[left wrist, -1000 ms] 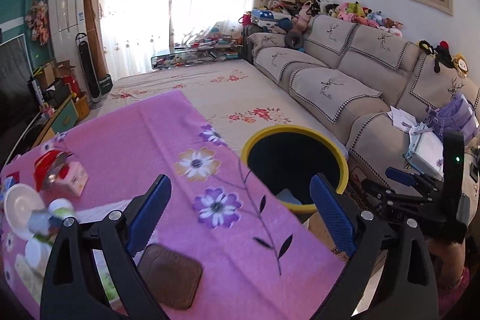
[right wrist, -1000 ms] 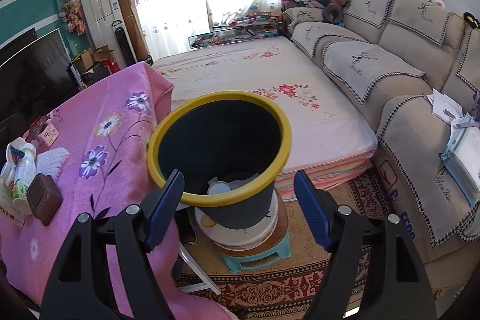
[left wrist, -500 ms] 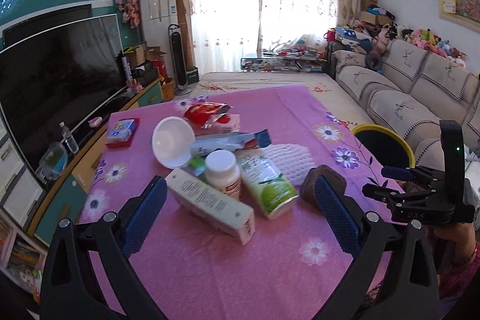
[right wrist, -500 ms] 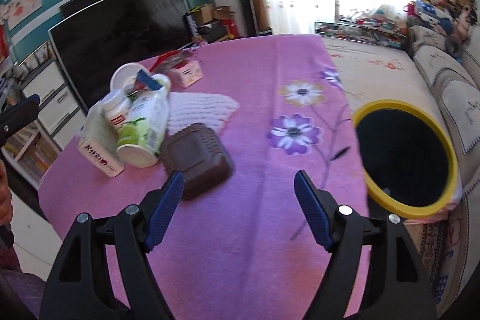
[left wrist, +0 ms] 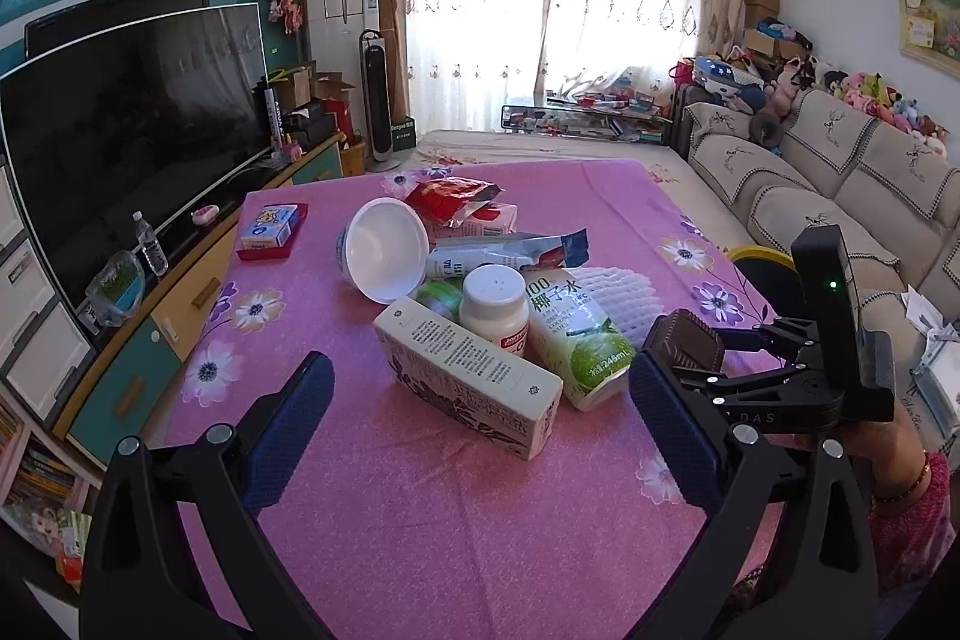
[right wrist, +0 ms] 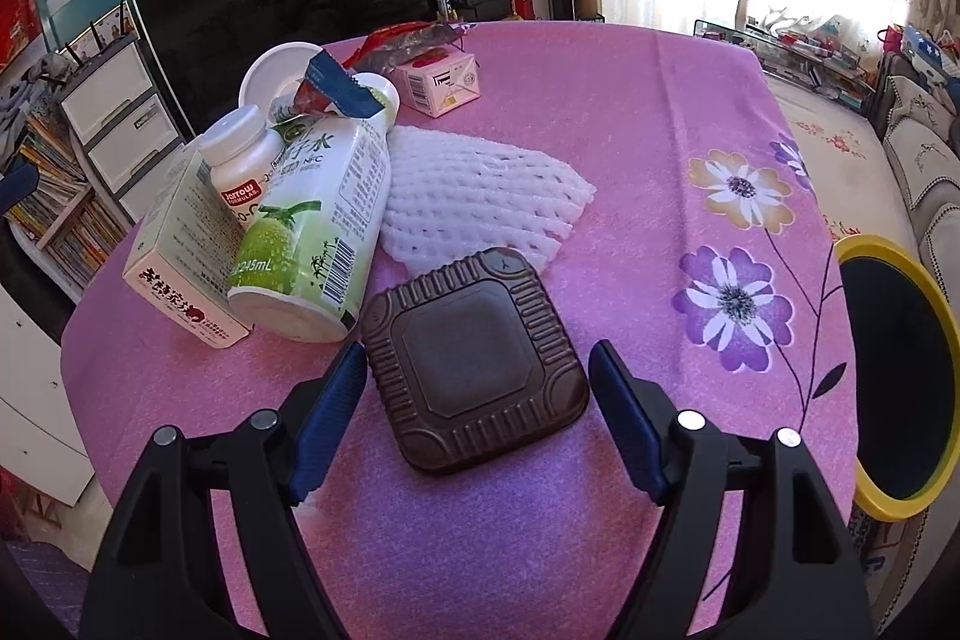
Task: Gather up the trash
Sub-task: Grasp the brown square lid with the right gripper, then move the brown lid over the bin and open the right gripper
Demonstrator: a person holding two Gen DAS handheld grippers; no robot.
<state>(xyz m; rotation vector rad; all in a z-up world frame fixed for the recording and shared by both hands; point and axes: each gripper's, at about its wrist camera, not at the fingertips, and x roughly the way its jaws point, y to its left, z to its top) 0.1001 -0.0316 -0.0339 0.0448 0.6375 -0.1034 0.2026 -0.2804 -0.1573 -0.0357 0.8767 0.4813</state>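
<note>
Left wrist view first: the left gripper (left wrist: 477, 403) hangs over the near edge of the surface (left wrist: 420, 508) with its pink flowery cloth, jaws spread wide and nothing in them. Right in front sits the trash pile: a long white carton (left wrist: 465, 370) lying on its side, a white pill bottle (left wrist: 495, 307) behind it, a coconut water carton (left wrist: 573, 334) tipped over beside that, a white bowl (left wrist: 384, 250) on its side, a red snack wrapper (left wrist: 453, 196) at the back and a white foam fruit net (left wrist: 621, 289). Off to the right the right gripper (left wrist: 729, 355) shows side-on, close to a brown square tray (left wrist: 684, 343). Only a sliver of the yellow-rimmed trash bin (left wrist: 756, 256) peeks past the far right edge of the surface.

Right wrist view: the right gripper (right wrist: 478, 391) has its jaws wide open, one blue pad on either side of the brown square tray (right wrist: 474, 361), which lies flat on the cloth. I can't tell if the pads touch it. The foam fruit net (right wrist: 474, 190) lies just behind the tray, the coconut water carton (right wrist: 312, 226) just to its left. The trash bin (right wrist: 900, 376) is off the surface, lower right.
</note>
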